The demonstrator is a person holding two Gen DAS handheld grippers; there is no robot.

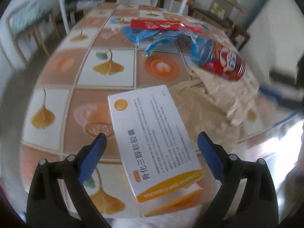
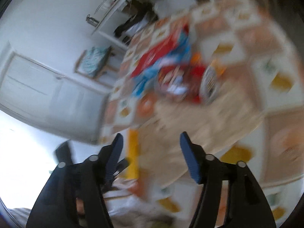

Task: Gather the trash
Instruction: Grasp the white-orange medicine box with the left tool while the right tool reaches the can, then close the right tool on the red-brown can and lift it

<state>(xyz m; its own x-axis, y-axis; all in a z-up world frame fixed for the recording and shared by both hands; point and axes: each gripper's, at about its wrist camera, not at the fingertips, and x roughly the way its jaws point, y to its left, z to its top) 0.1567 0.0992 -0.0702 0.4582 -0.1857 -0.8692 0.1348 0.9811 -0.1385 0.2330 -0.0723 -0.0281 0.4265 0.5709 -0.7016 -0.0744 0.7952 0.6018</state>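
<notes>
Left gripper [image 1: 151, 148]: released, blue pads wide, touching nothing. Between them, at six o'clock, one flat white-and-orange cardboard box [image 1: 153, 133], end flap open. At twelve, one long red carton [image 1: 154, 25] on crumpled blue plastic wrap [image 1: 150, 36]. At two, one ribbed red metal can [image 1: 222, 60] atop one wrinkled beige plastic bag [image 1: 218, 98], all on glossy tiled tablecloth [image 1: 106, 79]. Right gripper [image 2: 151, 148]: released, apparently empty; heavily blurred there.

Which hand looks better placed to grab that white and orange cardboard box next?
Left, probably. The left gripper stands open with the white and orange cardboard box lying right between its fingers. The right gripper is open over a beige bag, its view blurred.
</notes>
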